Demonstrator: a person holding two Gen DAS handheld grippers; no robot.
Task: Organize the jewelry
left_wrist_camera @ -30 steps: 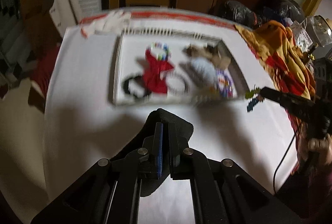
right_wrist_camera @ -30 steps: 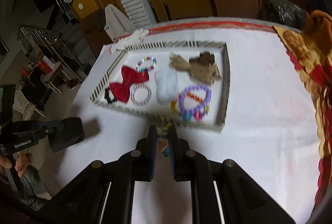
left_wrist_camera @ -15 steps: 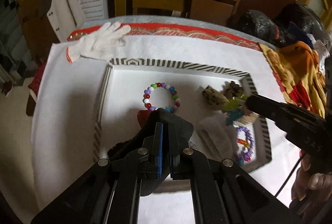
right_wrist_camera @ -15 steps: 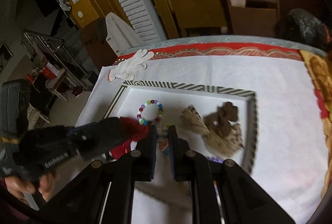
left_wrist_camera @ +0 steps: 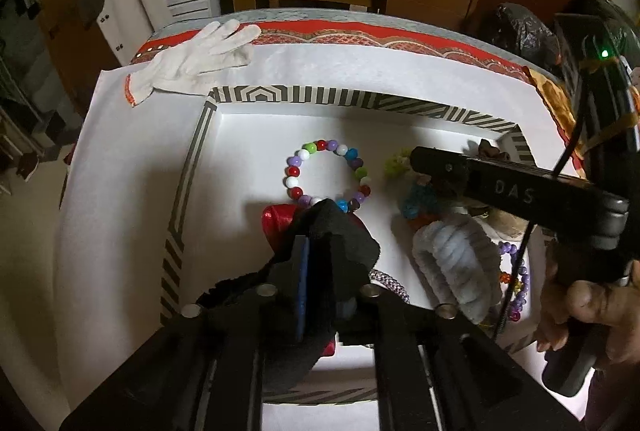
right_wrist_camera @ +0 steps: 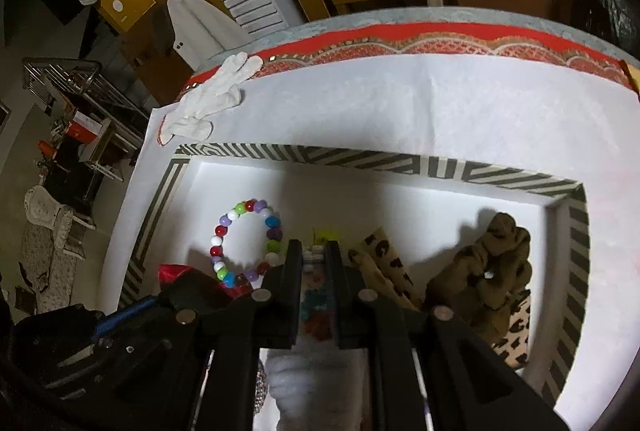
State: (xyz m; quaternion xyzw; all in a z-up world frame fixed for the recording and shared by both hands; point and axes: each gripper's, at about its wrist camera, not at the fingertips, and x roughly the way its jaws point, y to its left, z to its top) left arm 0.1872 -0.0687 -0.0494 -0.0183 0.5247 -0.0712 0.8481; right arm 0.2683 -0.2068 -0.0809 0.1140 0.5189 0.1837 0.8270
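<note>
A black fabric piece hung between the left gripper's jaws, which had just been opening, over the striped-rim tray on the bench. The right gripper stayed clamped on a colourful trinket above the tray. Judged step: placing both; next, release them onto bare tray floor.

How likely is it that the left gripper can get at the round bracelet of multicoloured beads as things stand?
Probably not yet. The left gripper points at the round bracelet of multicoloured beads close ahead, but its jaws, which have just been opening, have a black cloth between them.
</note>
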